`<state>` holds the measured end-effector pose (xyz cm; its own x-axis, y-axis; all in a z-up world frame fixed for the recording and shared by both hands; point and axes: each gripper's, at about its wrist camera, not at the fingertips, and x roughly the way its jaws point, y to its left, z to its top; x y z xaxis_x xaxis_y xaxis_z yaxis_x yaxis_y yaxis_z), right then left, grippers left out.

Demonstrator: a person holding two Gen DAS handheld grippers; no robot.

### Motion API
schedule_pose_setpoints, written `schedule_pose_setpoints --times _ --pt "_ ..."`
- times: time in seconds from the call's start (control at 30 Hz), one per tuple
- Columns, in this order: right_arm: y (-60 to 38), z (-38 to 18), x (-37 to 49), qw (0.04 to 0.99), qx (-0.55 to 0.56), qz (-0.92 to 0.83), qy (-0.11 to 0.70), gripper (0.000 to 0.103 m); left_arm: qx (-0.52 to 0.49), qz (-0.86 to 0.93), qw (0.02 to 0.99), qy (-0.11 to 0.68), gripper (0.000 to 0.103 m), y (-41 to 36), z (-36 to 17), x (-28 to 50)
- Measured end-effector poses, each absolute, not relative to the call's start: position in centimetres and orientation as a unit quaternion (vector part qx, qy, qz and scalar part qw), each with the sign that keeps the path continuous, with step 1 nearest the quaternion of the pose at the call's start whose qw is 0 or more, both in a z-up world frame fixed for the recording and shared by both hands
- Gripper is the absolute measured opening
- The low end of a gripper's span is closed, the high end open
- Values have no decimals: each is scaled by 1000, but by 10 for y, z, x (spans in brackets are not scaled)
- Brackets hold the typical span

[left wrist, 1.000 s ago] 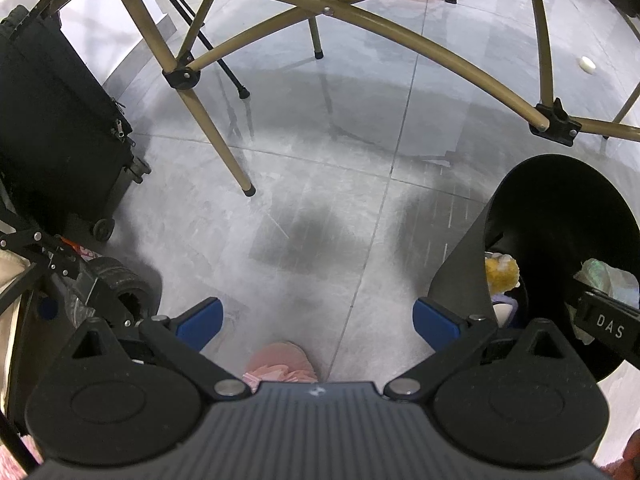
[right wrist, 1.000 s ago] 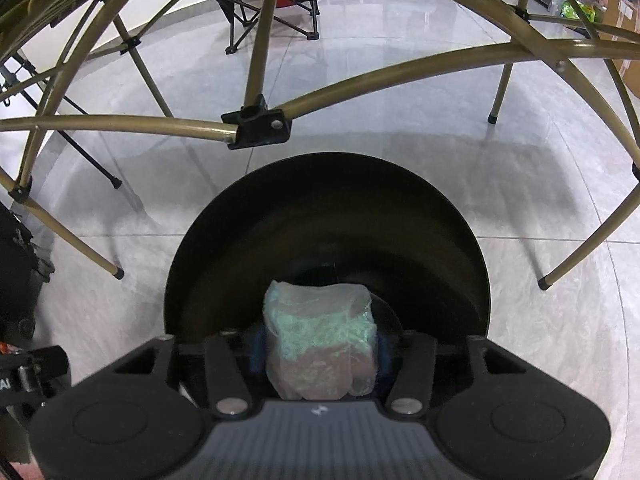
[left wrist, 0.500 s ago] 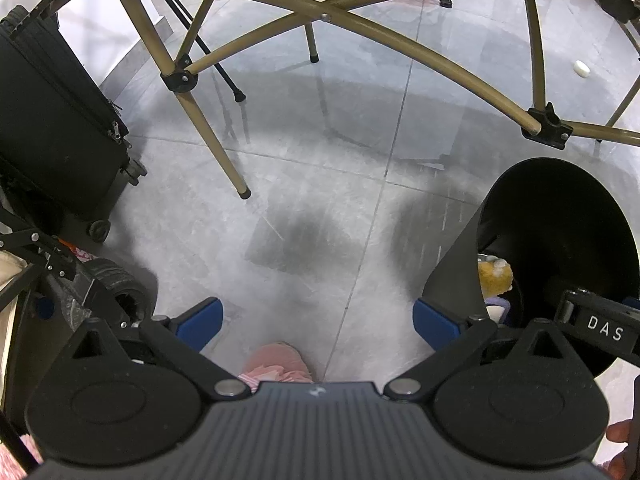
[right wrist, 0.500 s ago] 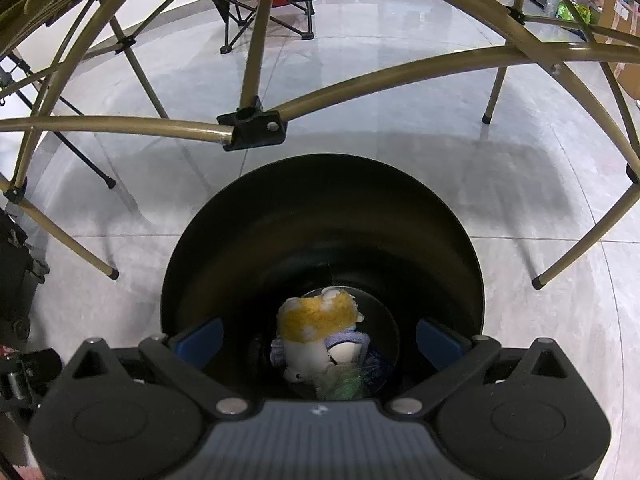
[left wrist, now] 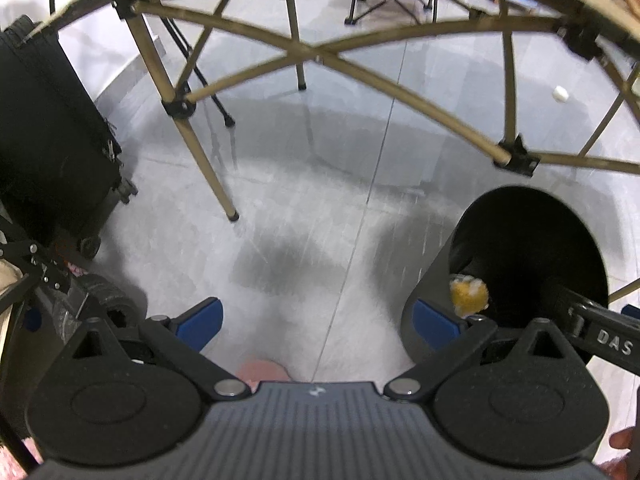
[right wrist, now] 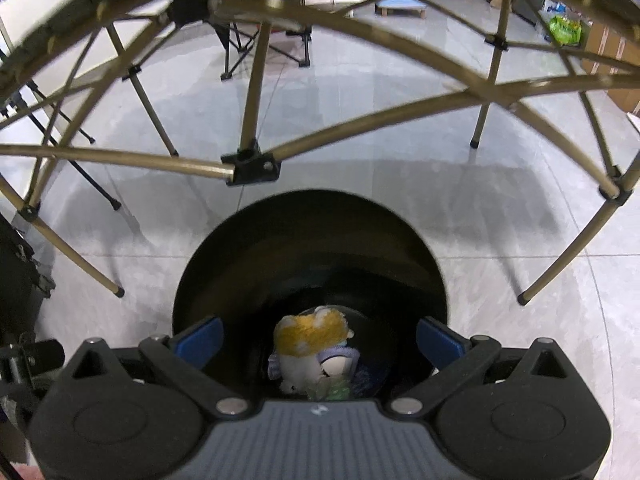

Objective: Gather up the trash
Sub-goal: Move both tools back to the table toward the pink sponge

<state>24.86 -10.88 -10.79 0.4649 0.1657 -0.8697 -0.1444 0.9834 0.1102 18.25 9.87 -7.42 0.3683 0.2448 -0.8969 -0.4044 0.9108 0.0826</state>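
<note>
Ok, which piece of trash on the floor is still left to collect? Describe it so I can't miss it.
Start at the black bin on the grey tiled floor in the left wrist view. Look past it, beyond the tan folding frame, toward the upper right. A small white wad lies alone on bare tile, the only loose pale scrap there.

I see a brass-coloured folding frame (left wrist: 400, 92) standing on the grey tiled floor (left wrist: 304, 208). Left of the frame sits a black wheeled case (left wrist: 48, 144); beyond the frame stands a folding chair (right wrist: 264, 48).
</note>
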Motion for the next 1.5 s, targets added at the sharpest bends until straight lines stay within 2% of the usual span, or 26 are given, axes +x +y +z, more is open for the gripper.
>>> schedule_pose_setpoints --times 0.3,0.5,0.8,1.2,1.5 --pt "-132 -65 218 882 28 106 458 103 -66 201 860 464 103 94 -41 162" --pt "-150 -28 196 906 48 123 402 103 -90 195 883 418 103 92 0 148" --pt "-180 44 184 955 80 142 247 103 -101 182 907 365 103 72 50 164" --pt "-202 84 263 970 101 141 171 103 -118 178 925 313 103 59 100 235" --pt "-198 90 345 970 116 113 181 103 -123 178 930 297 103 60 117 302"
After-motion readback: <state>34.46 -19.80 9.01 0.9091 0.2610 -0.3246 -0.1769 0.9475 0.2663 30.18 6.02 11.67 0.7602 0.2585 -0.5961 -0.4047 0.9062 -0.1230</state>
